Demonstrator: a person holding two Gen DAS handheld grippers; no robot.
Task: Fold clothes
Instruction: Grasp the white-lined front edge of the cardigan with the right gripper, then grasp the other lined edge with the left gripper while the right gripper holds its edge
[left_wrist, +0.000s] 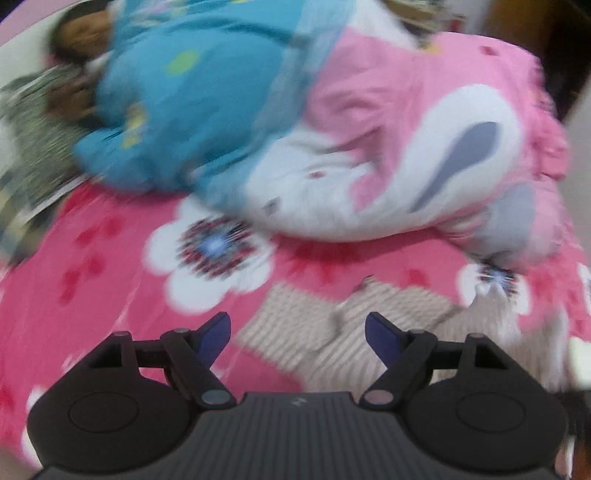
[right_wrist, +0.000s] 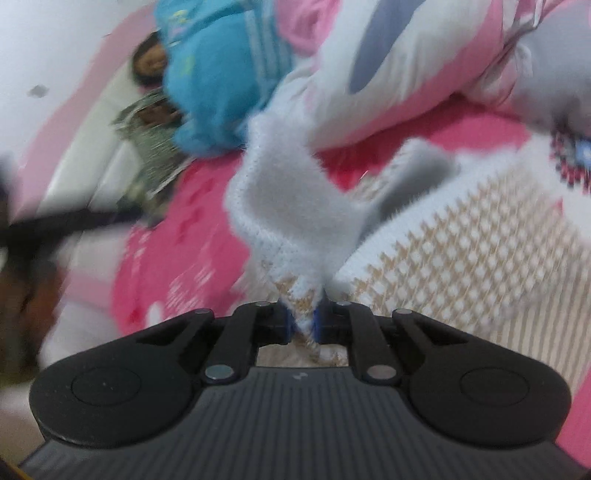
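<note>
My right gripper (right_wrist: 302, 325) is pinched tight on a corner of the knit sweater (right_wrist: 461, 258), blue pads pressed into fuzzy white-and-tan fabric, a flap of it lifted and standing up in front of the lens. My left gripper (left_wrist: 297, 328) is spread wide, nothing between the fingers, hovering over the sweater's beige ribbed part (left_wrist: 332, 332). The sweater lies flat on the bedsheet (left_wrist: 110, 295), hot pink with white flowers, soft, a bit wrinkled. Sheet left of the sweater is bare, room to move there. Further back a big rolled comforter (left_wrist: 424, 147), pink, white and grey, puffy, sits right behind the sweater and crowds the far edge. Left of it a teal blanket (left_wrist: 192, 92) with yellow-green spots, bunched up, touching the comforter. Beyond that a person's head (right_wrist: 147, 61) and a patterned pillow or cloth, too blurred to tell which. White wall (right_wrist: 55, 44) at far left in the right wrist view. Dark blurred object at the left edge, can't identify.
</note>
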